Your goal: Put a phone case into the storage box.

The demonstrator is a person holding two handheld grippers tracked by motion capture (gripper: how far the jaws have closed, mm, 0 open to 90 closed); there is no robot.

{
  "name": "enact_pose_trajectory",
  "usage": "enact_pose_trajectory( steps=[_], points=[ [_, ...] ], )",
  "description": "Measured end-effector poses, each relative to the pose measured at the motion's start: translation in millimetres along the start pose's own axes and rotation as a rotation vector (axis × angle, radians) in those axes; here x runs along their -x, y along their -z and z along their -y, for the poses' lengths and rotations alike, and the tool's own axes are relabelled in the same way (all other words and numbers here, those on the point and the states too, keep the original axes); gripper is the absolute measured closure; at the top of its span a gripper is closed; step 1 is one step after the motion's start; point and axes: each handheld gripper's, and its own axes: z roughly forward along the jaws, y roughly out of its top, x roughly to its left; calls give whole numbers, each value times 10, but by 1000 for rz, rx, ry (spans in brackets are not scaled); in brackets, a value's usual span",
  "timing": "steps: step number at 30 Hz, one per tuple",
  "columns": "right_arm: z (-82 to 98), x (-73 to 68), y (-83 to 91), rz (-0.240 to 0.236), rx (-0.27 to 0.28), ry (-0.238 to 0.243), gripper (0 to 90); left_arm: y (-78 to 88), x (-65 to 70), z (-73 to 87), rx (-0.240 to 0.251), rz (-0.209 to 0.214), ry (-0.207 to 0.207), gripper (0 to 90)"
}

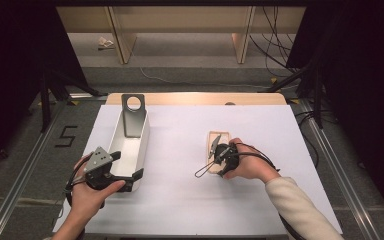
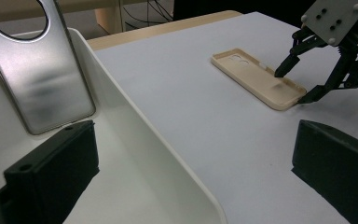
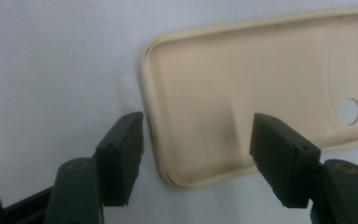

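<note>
A beige phone case (image 1: 215, 142) lies hollow side up on the white table cover. My right gripper (image 1: 210, 164) hangs over its near end, open. In the right gripper view, my right gripper (image 3: 198, 128) has one jaw just outside the rim of the phone case (image 3: 261, 70) and the other above its inside, neither pressing. A white bin (image 1: 142, 145) stands at left, with a metal plate (image 1: 133, 117) that has a round hole leaning in its far end. My left gripper (image 2: 196, 140) is open astride the wall of the bin (image 2: 135, 154), one jaw inside, one outside.
The white cover (image 1: 180, 200) spans the table, and a strip of wooden table edge (image 1: 195, 98) shows at the back. Stand legs (image 1: 45, 100) and cables (image 1: 275, 45) sit on the floor at both sides. A "5" mark (image 1: 66, 136) is on the floor at left.
</note>
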Motion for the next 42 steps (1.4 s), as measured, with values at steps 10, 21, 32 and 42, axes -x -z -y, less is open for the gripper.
enact_pose_trajectory(
  steps=[10,21,32,42],
  points=[
    [-79,-14,-43,-11,-39,57,424,2,-2,0,1,0,2,0],
    [-144,-50,-45,-46,-70,138,604,-4,3,3,-2,0,1,0],
    [-179,-96,-45,-68,-97,200,730,-7,3,4,-3,0,0,0],
    [-200,-128,-44,-67,-112,206,770,-9,0,5,-5,-1,-2,0]
  ],
)
